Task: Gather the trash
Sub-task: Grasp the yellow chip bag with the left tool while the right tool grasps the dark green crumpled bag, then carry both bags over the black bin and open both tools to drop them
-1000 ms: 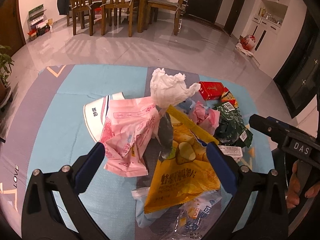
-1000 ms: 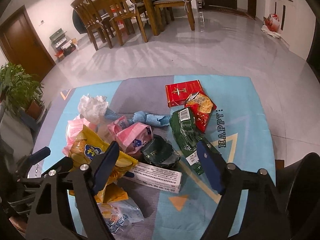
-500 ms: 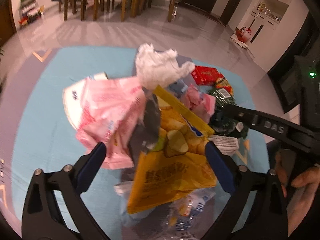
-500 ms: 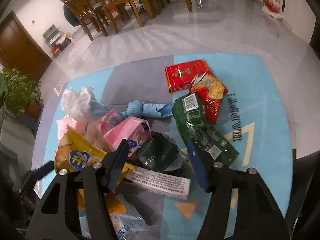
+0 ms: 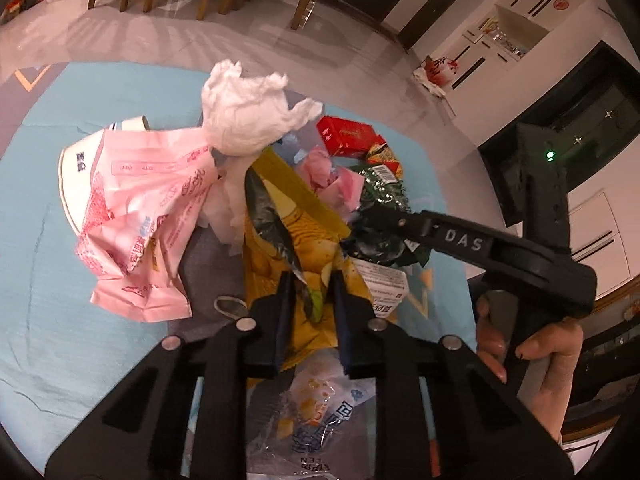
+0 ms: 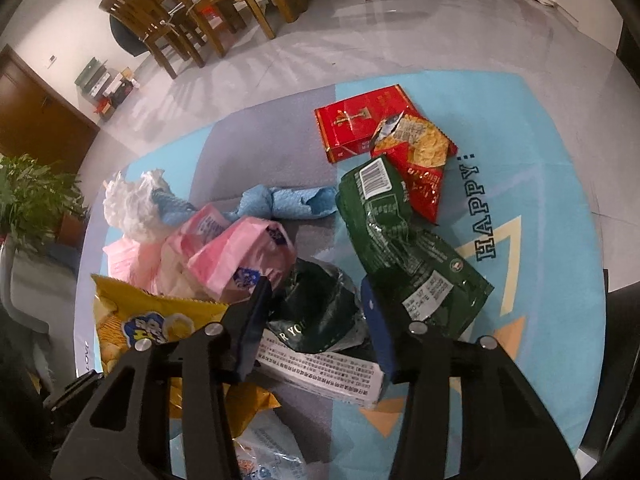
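A heap of wrappers lies on a blue and grey mat [image 5: 48,240]. My left gripper [image 5: 312,292] is shut on the yellow chip bag [image 5: 304,240], pinching its crumpled middle. Beside it lie a pink bag [image 5: 140,208] and white tissue [image 5: 248,116]. My right gripper [image 6: 316,312] stands partly closed around a dark green crumpled wrapper [image 6: 320,308], fingers either side of it, above a white box [image 6: 320,372]. The right gripper's finger [image 5: 424,228] reaches into the left wrist view. The yellow bag also shows in the right wrist view [image 6: 148,320].
Right wrist view: green bag [image 6: 400,240], red snack bag [image 6: 420,160], red box [image 6: 360,120], blue paper roll [image 6: 288,204], pink bag [image 6: 240,256]. A clear wrapper [image 5: 320,420] lies near me. Wooden chairs [image 6: 192,20] and a plant [image 6: 32,200] stand beyond the mat.
My left gripper has moved in and closed on the yellow chip bag. My right gripper has dropped toward the dark green wrapper and its fingers have narrowed around it.
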The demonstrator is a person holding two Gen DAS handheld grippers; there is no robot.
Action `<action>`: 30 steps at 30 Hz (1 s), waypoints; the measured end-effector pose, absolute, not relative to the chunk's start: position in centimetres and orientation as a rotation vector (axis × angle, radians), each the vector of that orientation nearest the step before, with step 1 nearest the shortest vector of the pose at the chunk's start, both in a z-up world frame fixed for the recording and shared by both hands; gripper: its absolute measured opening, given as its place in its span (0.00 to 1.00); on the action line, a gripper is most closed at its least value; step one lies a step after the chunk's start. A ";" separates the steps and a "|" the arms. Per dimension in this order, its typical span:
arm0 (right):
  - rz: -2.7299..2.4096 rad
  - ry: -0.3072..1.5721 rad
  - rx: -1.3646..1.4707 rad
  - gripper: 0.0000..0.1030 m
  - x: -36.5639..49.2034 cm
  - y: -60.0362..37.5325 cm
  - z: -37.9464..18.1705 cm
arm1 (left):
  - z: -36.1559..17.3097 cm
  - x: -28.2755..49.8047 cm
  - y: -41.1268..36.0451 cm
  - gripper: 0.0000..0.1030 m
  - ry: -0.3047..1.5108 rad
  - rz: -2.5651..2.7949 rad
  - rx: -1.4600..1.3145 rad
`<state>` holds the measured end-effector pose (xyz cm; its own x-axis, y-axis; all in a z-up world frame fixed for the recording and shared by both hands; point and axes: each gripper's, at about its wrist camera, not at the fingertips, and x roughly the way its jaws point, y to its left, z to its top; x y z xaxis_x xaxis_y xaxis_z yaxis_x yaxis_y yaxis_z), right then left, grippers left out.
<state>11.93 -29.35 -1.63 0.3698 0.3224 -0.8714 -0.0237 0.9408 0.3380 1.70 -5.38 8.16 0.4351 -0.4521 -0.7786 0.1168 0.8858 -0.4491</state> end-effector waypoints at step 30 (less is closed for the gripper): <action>-0.316 0.711 0.600 0.29 -4.7 -53.2 9.4 | 17.4 -2.8 -23.5 0.20 0.914 -0.722 -0.311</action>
<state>-4.73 -53.18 9.37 0.7211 -0.0708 -0.6892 0.4642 0.7879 0.4047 -2.80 -23.49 17.39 0.4000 -0.6849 -0.6090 0.4335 0.7268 -0.5327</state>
